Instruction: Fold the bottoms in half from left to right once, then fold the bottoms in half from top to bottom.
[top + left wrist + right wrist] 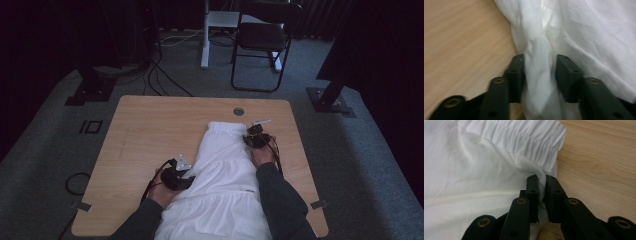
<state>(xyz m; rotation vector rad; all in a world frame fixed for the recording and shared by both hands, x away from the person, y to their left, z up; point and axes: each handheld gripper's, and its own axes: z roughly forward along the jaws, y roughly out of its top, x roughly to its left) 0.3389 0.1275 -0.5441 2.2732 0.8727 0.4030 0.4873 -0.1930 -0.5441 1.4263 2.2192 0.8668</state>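
While both hand-held grippers pinch the white skirt [222,170], left hand-held gripper [539,72] at eight o'clock, right hand-held gripper [542,185] at two, thin folds could slip free.

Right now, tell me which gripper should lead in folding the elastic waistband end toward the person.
Right. The right gripper is shut on the white skirt just below the gathered waistband; the left gripper pinches the side edge further down.

One white skirt [222,170] lies on one table [145,135]; two hand-held grippers, left [181,176] and right [256,137]; one chair [262,37].
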